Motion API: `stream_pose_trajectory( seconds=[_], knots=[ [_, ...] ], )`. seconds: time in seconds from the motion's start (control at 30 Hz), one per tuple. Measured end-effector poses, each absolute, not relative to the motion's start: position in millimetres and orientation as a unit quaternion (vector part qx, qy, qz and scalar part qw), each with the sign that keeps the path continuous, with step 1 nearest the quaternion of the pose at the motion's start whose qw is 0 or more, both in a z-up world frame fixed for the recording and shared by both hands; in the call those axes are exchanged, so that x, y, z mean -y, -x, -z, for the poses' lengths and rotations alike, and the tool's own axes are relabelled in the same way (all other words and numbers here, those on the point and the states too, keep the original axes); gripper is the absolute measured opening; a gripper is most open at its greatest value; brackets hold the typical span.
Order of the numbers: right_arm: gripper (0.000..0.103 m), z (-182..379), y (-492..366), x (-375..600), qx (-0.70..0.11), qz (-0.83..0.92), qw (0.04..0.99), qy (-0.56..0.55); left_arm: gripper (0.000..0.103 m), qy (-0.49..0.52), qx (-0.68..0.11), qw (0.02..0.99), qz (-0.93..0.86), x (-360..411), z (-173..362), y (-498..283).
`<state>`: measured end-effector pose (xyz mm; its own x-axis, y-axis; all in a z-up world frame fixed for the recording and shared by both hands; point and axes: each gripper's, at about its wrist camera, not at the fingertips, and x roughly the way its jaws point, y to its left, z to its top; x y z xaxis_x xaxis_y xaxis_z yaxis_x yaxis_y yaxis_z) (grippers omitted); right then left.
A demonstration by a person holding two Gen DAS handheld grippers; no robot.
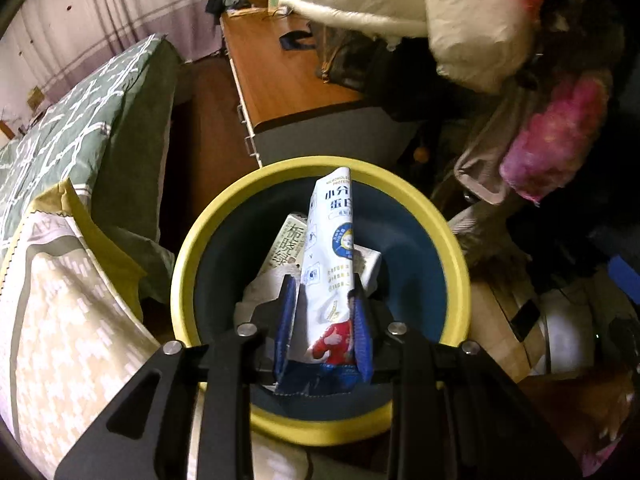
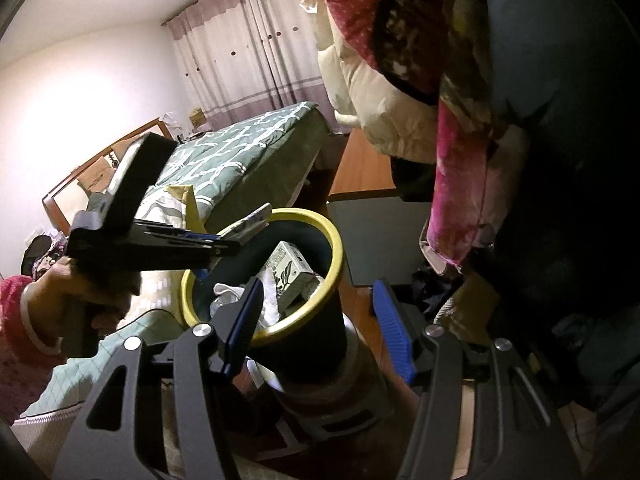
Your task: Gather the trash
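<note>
The drop-off step is in hand: the left gripper (image 1: pixel 324 300), clenched on a white snack wrapper (image 1: pixel 330 248), holds it over the yellow-rimmed bin (image 1: pixel 188 264) at frame centre, where a green carton (image 1: pixel 286 246) and tissues lie; next, release it. The right gripper (image 2: pixel 316 320) hangs released, empty, just beside the bin; the bed (image 1: pixel 80 120) at left crowds it

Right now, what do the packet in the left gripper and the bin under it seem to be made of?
The white packet, clamped in the left hand-held gripper, looks like glossy printed plastic film: it creases and shines. The bin seems smooth moulded plastic, with a matte yellow rim and dark blue wall; possibly coated metal.
</note>
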<state>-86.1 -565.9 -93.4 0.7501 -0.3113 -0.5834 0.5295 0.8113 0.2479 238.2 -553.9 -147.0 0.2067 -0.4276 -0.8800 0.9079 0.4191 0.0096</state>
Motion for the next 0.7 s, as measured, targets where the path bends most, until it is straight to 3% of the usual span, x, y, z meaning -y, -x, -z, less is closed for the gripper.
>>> stream_pose_trajectory(
  seconds=[0.03,0.07,0.27,0.43,0.7],
  knots=[
    [0.055,93.5,86.9,565.6,-0.270,0.230,0.912,-0.204,0.081,-0.276,-0.426,0.732,0.454,554.8,148.1,-239.8],
    [0.055,93.4,87.2,565.0,-0.270,0.230,0.912,-0.204,0.084,-0.274,-0.418,0.740,0.451,553.1,147.3,-241.1],
    [0.055,87.0,86.3,555.5,-0.267,0.226,0.916,-0.194,0.087,-0.227,-0.394,0.780,0.430,498.7,111.7,-232.8],
    [0.055,77.7,78.1,534.8,-0.269,0.200,0.925,-0.177,0.098,-0.168,-0.323,0.850,0.380,389.5,51.4,-201.9],
    [0.058,46.6,52.4,483.1,-0.248,0.137,0.950,-0.134,0.098,-0.084,-0.215,0.959,0.163,189.7,-5.2,-131.2]
  ],
)
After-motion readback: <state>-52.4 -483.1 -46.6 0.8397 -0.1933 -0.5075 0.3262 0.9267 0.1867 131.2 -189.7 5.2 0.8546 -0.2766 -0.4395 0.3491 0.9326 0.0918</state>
